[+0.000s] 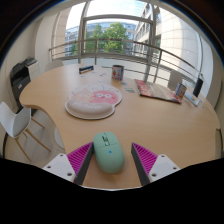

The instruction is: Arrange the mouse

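Fingers (pixel 108 160) spread wide around the mint-green plastic computer mouse (pixel 107 151) resting on the bench: light, rigid, slick-shelled, so pinch its flanks.

One mint-green mouse (pixel 108 151) stands between the two fingers of the single gripper (pixel 109 160), a gap at either side — each finger wears one pink pad (pixel 80 156), two in all. One round pink-and-white mouse mat (pixel 93 100) lies on the one wooden table (pixel 160 120). Further off are one magazine (pixel 158 91) and one small cup (pixel 118 72) — beyond them, one window (pixel 105 35).
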The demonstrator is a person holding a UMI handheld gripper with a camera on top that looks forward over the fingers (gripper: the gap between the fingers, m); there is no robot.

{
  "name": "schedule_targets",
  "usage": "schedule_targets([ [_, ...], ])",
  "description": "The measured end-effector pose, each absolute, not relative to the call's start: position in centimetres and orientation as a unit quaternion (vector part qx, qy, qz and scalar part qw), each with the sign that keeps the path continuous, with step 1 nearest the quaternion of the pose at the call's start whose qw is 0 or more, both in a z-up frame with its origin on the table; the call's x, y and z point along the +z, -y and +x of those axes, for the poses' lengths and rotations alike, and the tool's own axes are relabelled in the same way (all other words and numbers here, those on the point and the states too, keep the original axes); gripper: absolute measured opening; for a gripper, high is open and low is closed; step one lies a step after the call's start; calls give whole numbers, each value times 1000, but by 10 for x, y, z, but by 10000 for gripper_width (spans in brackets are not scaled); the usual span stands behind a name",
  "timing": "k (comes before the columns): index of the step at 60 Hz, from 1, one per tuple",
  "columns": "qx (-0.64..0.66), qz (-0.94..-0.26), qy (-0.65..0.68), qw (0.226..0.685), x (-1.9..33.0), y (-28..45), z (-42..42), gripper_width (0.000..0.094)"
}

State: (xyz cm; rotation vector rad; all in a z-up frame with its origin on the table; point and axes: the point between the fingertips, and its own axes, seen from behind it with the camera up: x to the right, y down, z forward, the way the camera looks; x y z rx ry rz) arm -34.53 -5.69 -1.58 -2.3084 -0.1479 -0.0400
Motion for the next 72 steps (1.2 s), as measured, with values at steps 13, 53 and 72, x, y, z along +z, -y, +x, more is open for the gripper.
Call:
schedule_targets([
  [13,5,-910,37,412,-17,39,-345,499],
  [53,-94,-831,-94,540,208,-57,-310,394],
  [72,-24,-872,-45,487,102,-180,-412,394],
])
